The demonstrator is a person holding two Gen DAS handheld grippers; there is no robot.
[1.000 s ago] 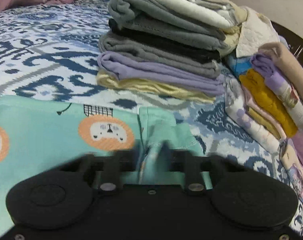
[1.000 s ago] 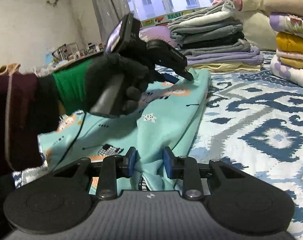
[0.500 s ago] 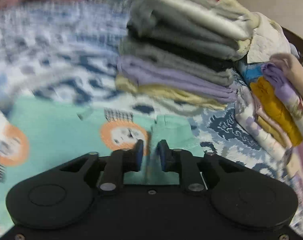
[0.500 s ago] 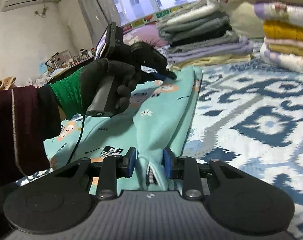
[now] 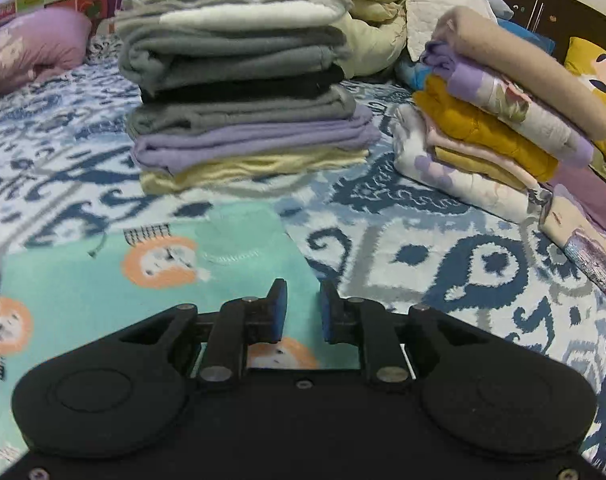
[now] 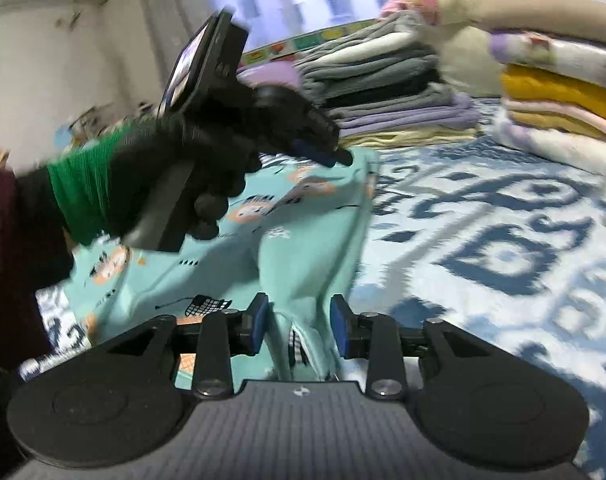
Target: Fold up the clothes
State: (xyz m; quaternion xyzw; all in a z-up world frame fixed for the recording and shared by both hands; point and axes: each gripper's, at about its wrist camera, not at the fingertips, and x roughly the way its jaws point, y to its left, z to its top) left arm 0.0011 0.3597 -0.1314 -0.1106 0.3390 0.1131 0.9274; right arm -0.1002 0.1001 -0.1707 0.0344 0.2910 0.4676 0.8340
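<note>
A mint-green garment with orange lion prints [image 5: 143,280] lies flat on the patterned bedspread. My left gripper [image 5: 301,312] hovers over its far right corner with the jaws a little apart and nothing between them. In the right wrist view the left gripper [image 6: 323,152] sits above the garment's far end, held by a black-gloved hand. My right gripper [image 6: 299,324] is open, and a raised fold of the garment [image 6: 303,280] stands between its pads without being pinched.
A stack of folded grey, black, purple and yellow clothes [image 5: 239,92] stands just beyond the garment. A second pile of folded yellow, floral and beige items [image 5: 499,120] is at the right. Blue-and-white bedspread [image 5: 443,248] lies between them.
My left gripper let go of the garment corner, opened and lifted. My right gripper's jaws widened around the fold.
</note>
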